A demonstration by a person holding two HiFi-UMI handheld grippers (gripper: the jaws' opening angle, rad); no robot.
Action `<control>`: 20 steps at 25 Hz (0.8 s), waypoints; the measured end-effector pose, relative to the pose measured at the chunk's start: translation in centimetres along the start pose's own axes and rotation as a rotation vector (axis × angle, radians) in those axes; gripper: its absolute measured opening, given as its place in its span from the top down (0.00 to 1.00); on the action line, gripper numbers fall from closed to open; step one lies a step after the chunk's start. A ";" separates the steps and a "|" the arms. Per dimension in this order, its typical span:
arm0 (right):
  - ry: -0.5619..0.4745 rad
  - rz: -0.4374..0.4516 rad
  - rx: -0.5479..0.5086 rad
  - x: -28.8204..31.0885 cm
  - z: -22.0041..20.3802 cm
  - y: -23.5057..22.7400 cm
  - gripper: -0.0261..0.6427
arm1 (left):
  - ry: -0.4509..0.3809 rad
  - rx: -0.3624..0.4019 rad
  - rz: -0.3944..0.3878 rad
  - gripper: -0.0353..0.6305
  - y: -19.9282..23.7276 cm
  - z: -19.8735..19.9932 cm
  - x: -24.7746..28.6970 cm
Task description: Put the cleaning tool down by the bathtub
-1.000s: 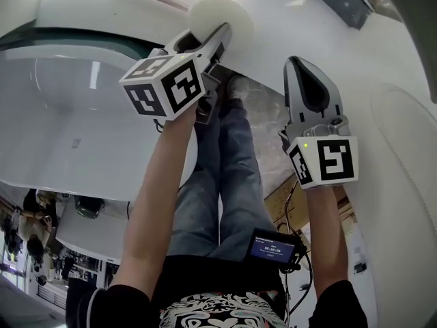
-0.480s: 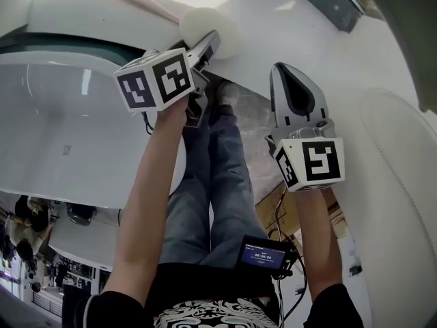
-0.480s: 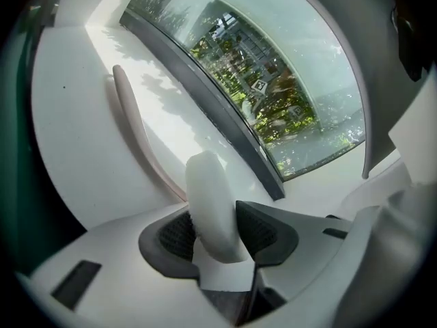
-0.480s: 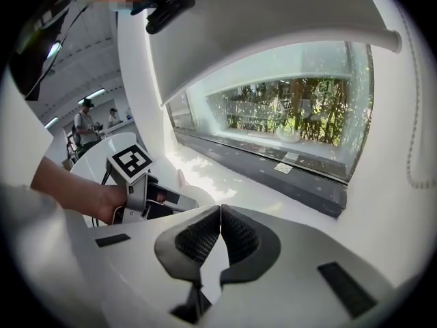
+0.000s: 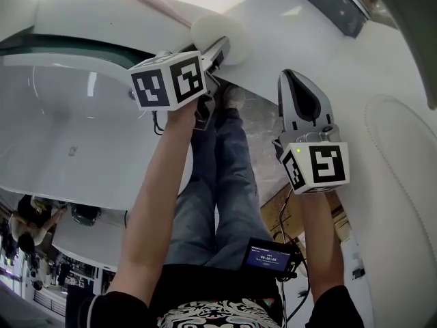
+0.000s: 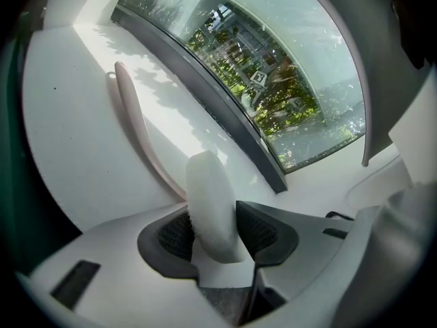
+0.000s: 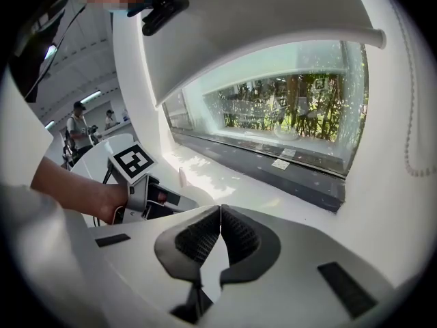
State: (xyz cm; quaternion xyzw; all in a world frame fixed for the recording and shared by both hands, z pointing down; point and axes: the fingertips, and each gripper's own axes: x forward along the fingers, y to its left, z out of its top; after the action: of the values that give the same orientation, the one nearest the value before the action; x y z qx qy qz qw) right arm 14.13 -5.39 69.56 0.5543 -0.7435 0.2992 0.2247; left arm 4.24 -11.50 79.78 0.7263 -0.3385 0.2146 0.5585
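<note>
Your left gripper [image 6: 215,236] clamps its ribbed dark pads on the soft, rounded white foam head of the cleaning tool [image 6: 208,203]. The tool's slim, curved, pale pink handle runs away over the smooth white ledge [image 6: 68,135], just beside the glossy bathtub [image 5: 68,115]. Your right gripper [image 7: 220,241] hangs off to the side, its textured pads pressed together with nothing between them.
</note>
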 end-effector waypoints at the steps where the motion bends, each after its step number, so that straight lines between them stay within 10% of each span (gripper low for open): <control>1: 0.000 -0.001 0.003 0.0 0.1 0.0 0.92 | 0.003 -0.002 0.002 0.69 0.0 0.0 0.0; 20: -0.025 0.031 -0.014 -0.8 1.5 1.1 0.92 | -0.084 -0.004 0.079 0.62 -0.5 1.5 -2.7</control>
State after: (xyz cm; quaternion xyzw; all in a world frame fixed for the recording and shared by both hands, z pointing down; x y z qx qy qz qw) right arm 13.28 -5.64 67.74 0.5449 -0.7567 0.2906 0.2146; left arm 2.68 -12.14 77.19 0.7197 -0.3906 0.2052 0.5361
